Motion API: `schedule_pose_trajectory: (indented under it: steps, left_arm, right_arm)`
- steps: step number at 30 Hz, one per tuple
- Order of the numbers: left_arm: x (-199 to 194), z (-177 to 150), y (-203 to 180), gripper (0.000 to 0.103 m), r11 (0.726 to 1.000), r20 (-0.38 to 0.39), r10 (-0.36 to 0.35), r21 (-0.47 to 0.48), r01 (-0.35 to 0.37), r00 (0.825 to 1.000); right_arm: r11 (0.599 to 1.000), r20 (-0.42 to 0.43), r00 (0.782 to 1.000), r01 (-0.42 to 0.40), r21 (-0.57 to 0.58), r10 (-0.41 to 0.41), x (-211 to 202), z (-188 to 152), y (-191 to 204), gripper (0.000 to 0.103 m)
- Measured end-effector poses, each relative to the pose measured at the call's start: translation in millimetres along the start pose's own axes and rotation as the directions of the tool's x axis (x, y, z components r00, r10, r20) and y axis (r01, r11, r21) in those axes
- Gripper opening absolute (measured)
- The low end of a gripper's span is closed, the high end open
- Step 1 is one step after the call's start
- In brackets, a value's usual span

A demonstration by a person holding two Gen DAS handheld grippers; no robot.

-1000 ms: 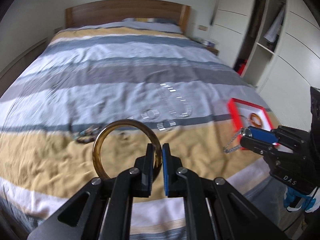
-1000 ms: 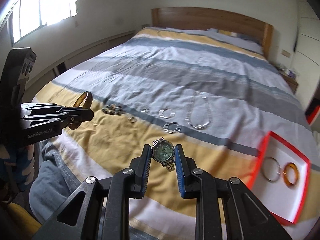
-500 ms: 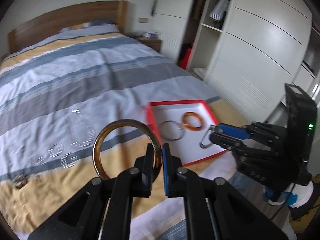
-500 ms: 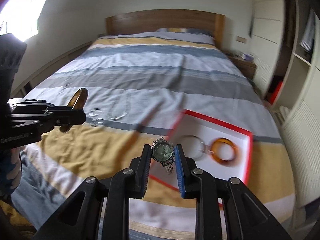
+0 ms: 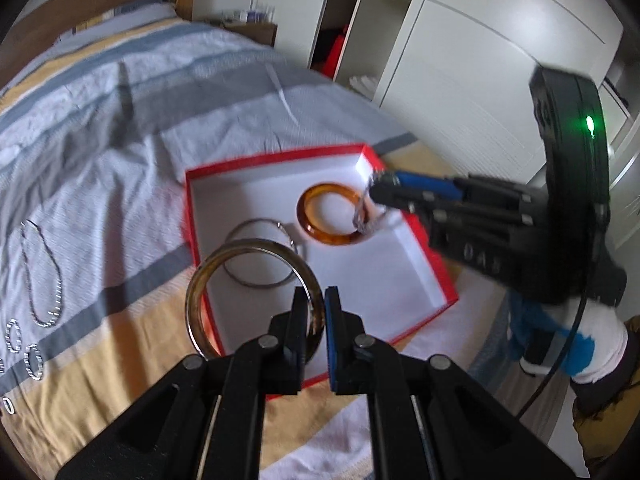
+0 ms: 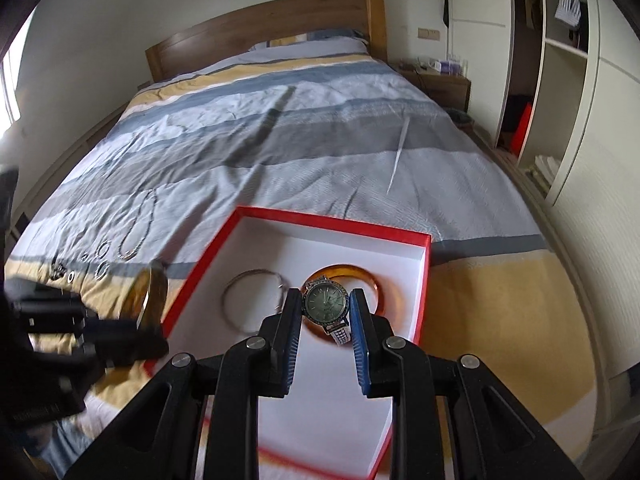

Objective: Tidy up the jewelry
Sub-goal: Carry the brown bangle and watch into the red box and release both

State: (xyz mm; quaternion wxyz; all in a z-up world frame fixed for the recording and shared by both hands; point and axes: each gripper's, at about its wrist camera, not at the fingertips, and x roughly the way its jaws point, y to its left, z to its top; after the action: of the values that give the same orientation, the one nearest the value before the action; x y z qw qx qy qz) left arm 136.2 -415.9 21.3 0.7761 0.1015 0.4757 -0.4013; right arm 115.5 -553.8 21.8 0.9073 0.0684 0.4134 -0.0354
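A red box (image 5: 192, 216) with a white inside lies on the bed near its foot; it also shows in the right wrist view (image 6: 426, 280). In it lie an amber bangle (image 5: 308, 224) and a thin silver bangle (image 5: 240, 276). My left gripper (image 5: 316, 308) is shut on a brownish bangle (image 5: 200, 280) and holds it upright above the box's near left corner. My right gripper (image 6: 325, 308) is shut on a silver wristwatch (image 6: 324, 300) above the amber bangle (image 6: 376, 280); its strap (image 5: 362, 216) hangs into the box.
A silver necklace (image 5: 40, 276) and small silver hoops (image 5: 32, 360) lie on the striped bedspread left of the box. A nightstand (image 6: 440, 80) and an open wardrobe (image 6: 552, 80) stand to the right of the bed.
Both grippers have swung right and moved in over the red box. The watch now hangs above the amber bangle and the brownish bangle is over the box's near corner.
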Motion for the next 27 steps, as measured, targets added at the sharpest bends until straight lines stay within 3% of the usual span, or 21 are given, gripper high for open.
schedule_pose_trajectory:
  steps: [12,17,27]
  left_arm:
    - [55,-13,10,0.008,0.999,-0.09,-0.048,-0.027,0.046,0.995]
    - [72,-24,10,0.008,0.997,-0.129,-0.072,-0.04,0.067,0.989]
    - [74,-27,8,0.009,0.996,-0.131,-0.087,-0.043,0.082,0.988]
  right_arm:
    - [0.999,-0.084,0.996,-0.03,0.02,0.032,61,-8,-11,0.024]
    - [1.0,-0.1,0.995,-0.017,-0.002,0.017,68,-10,-11,0.024]
    - [0.998,-0.125,0.992,0.025,-0.054,-0.032,72,-13,-5,0.025]
